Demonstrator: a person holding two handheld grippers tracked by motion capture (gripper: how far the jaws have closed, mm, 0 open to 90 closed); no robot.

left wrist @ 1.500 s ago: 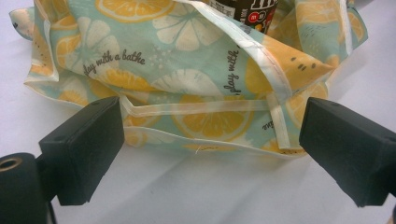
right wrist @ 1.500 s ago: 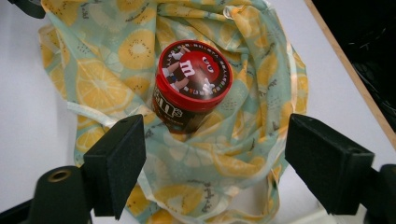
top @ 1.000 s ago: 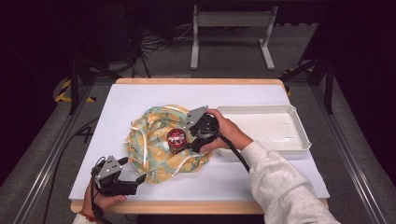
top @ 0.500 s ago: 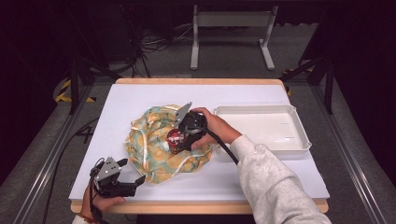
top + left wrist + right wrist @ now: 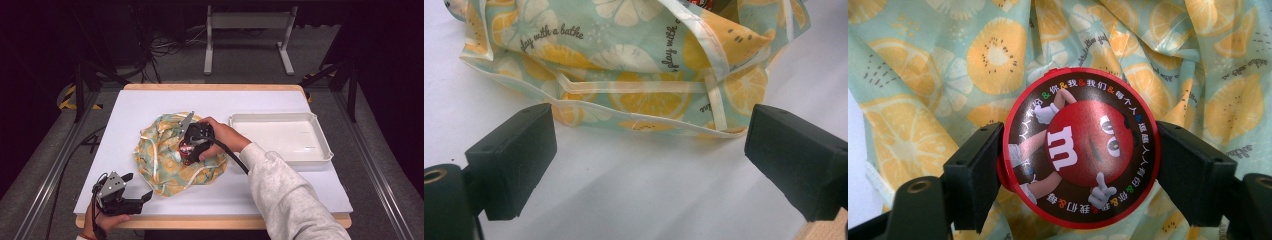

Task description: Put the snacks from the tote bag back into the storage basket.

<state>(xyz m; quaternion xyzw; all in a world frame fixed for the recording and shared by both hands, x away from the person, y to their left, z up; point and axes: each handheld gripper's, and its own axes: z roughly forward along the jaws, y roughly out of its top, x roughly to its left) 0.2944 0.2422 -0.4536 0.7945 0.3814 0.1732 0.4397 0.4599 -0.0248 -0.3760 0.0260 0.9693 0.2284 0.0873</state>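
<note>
A round red candy tin (image 5: 1080,150) with a cartoon figure on its lid sits on a crumpled cloth bag (image 5: 973,55) printed with orange slices. My right gripper (image 5: 1083,165) has just been closing and is now shut on the tin, one black pad pressing each side. From above, the tin (image 5: 185,147) lies in the middle of the bag (image 5: 160,165) under the right gripper (image 5: 189,152). My left gripper (image 5: 139,186) rests open near the table's front left edge. Its jaws (image 5: 649,165) face the bag's near hem (image 5: 639,65) with nothing between them.
A white tray (image 5: 272,116) stands to the right of the bag. A white sheet (image 5: 150,105) covers the tabletop, with a wooden edge at the front. A metal stand and cables lie on the floor beyond the table.
My right gripper has moved left and down over the tin and closed on it. The left gripper has stayed where it was.
</note>
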